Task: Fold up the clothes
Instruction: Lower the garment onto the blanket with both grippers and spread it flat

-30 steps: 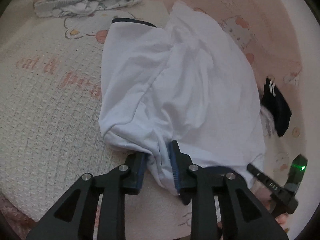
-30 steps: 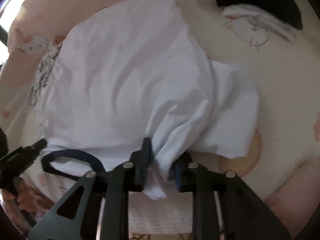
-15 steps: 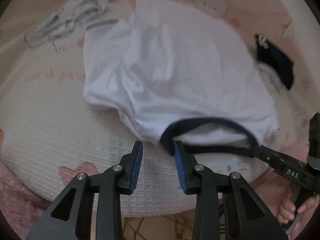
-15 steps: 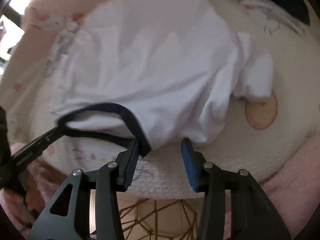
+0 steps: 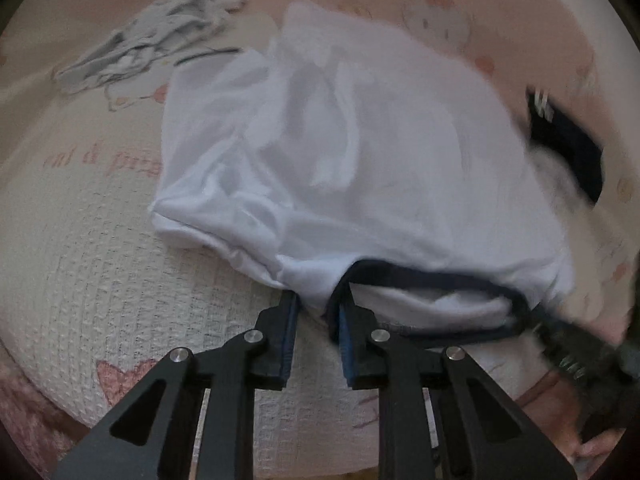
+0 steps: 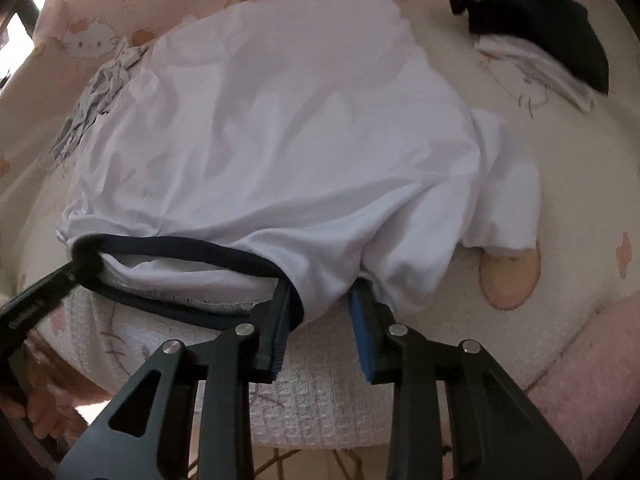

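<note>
Left tongs (image 5: 314,304): closing on the shirt's shoulder edge right by the collar; white cloth sits between the blue pads, and they look to be pinching it
Right tongs (image 6: 320,300): closing too, at the other end of the collar; a fold of white cloth hangs between the pads, gripped as far as I can see
Each in the other's view: the left tongs reach the far end of the collar in the right wrist view (image 6: 48,292); the right tongs do the same in the left wrist view (image 5: 568,344), blurred
White T-shirt (image 5: 360,152): lying on the bed, collar end nearest, body stretching away, rumpled; one sleeve (image 6: 508,200) juts out to the side
Collar (image 6: 180,246): dark navy trim, gaping open between the two tongs
Bed cover (image 5: 100,288): cream waffle weave, pink cartoon prints
Grey garment (image 5: 160,52): crumpled beyond the shirt, apart from it
Dark garment (image 6: 552,28): far corner, white stripes at one end
</note>
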A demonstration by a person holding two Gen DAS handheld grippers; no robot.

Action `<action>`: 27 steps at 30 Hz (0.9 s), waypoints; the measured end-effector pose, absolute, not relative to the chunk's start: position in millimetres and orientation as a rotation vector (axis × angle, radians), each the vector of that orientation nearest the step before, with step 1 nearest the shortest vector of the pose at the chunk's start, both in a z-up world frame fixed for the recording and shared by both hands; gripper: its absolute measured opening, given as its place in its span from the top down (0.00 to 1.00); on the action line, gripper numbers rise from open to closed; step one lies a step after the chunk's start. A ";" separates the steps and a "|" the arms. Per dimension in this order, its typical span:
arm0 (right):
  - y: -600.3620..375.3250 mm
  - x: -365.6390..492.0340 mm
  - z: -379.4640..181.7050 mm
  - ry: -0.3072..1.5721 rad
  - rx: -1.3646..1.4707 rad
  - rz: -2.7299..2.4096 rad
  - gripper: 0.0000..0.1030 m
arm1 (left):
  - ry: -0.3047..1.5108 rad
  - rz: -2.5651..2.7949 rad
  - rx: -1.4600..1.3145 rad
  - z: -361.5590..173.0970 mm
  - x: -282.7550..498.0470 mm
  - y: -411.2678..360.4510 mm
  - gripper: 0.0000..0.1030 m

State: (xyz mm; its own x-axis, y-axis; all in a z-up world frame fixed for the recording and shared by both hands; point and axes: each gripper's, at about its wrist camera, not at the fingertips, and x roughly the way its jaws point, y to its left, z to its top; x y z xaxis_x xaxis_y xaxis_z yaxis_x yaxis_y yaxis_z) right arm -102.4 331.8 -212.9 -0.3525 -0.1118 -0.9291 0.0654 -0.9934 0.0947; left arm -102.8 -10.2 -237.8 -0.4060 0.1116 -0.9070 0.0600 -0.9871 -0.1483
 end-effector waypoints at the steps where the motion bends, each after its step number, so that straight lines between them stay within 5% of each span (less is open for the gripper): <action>1: 330.2 -101.4 -213.4 -0.037 1.733 -2.486 0.79 | -0.188 2.591 -1.719 -235.4 -101.7 -5.3 0.92; 3: 330.6 -94.4 -210.6 -0.038 1.761 -2.437 0.90 | -0.180 2.566 -1.736 -229.5 -96.9 -2.0 0.94; 12: 322.1 -55.6 -197.1 0.231 1.775 -2.440 0.91 | -0.080 2.445 -1.822 -224.4 -79.0 15.5 0.94; 23: 344.6 -39.5 -216.7 0.096 1.950 -2.276 0.91 | -0.076 2.357 -1.918 -248.4 -109.8 1.7 0.94; 27: 354.4 -41.2 -207.9 0.028 1.920 -2.287 0.70 | -0.103 2.327 -1.913 -245.7 -124.1 4.3 0.89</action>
